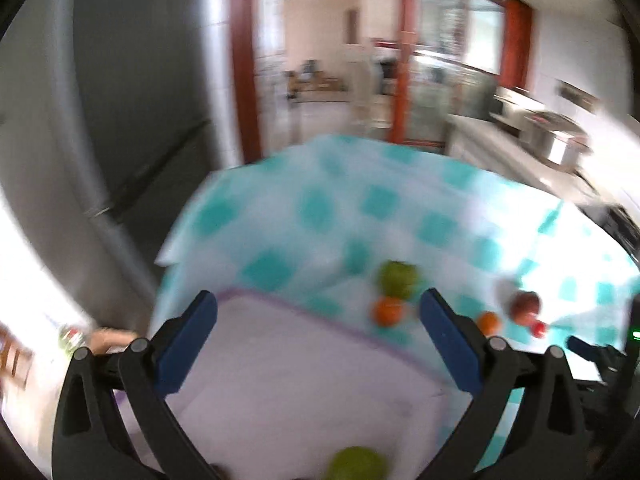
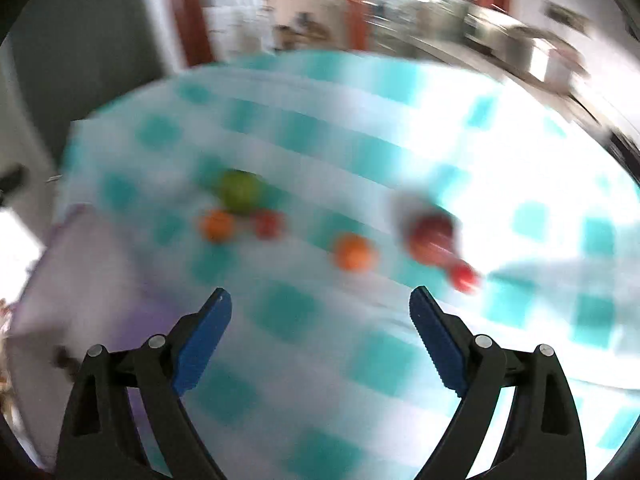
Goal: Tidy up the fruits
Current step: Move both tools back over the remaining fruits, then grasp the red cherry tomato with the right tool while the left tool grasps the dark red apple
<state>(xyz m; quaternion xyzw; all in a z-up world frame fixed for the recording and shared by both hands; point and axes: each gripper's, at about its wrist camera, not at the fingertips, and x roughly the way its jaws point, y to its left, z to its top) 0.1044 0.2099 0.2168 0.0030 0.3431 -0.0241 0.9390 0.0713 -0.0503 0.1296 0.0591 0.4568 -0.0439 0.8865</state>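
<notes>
While both pictures are smearing with blur, we are seeing the left gripper [image 1: 318, 314] standing wide open with nothing between its blue pads, and the right gripper [image 2: 320, 308] standing equally wide and empty. In the left wrist view, a pale lilac mat [image 1: 288, 360] is lying on the checked tabletop [image 1: 312, 208], and one green fruit [image 1: 356, 464] is sitting on it at six o'clock, at the frame's bottom edge. In the right wrist view the loose fruits are lying on the cloth: a green one [image 2: 239, 191] at eleven o'clock, an orange [image 2: 218, 225] touching it, a small red one [image 2: 267, 224] just beside, another orange [image 2: 354, 252] at twelve, a dark red apple [image 2: 432, 236] and a small red fruit [image 2: 464, 276] at one o'clock. We are judging that we are between placements; next, the right gripper is needing to straddle the nearest orange squarely before closing.
</notes>
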